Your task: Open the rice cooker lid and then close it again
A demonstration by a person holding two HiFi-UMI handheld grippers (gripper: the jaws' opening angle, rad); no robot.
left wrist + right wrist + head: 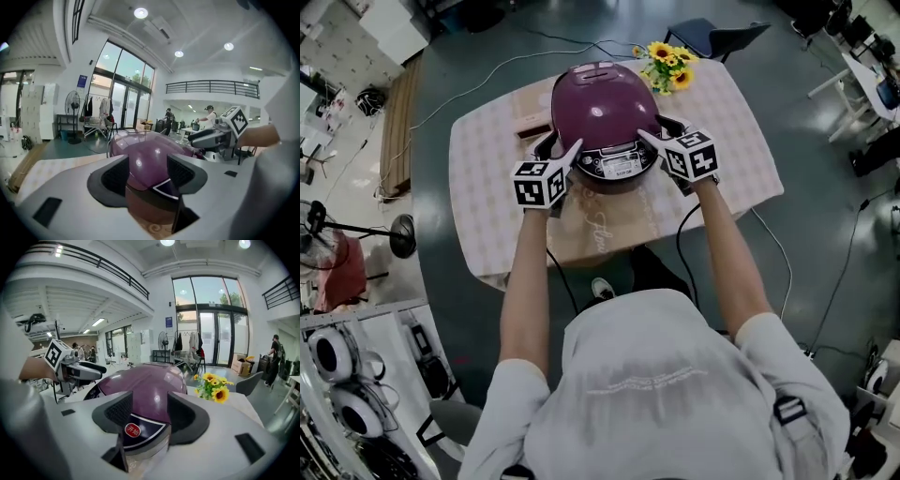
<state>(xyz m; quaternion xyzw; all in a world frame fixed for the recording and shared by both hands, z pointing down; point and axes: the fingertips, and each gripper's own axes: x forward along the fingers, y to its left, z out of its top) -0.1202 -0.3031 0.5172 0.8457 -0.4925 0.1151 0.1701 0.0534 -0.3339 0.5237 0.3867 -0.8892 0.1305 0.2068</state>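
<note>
A purple rice cooker (605, 112) stands mid-table with its domed lid down and its control panel (617, 165) facing me. My left gripper (570, 155) sits at the cooker's front left and my right gripper (649, 141) at its front right. In the left gripper view the left gripper (147, 173) is open and the cooker (145, 157) fills the gap between the pads. In the right gripper view the right gripper (147, 416) is also open, framing the cooker (145, 380) and its red button (132, 430). I cannot tell whether any pad touches the cooker.
The table (487, 169) has a pale checked cloth. A bunch of sunflowers (667, 64) stands at the cooker's far right, and a small wooden piece (530, 127) lies to its left. A dark chair (712, 37) stands behind the table and a fan stand (398, 234) on the floor to the left.
</note>
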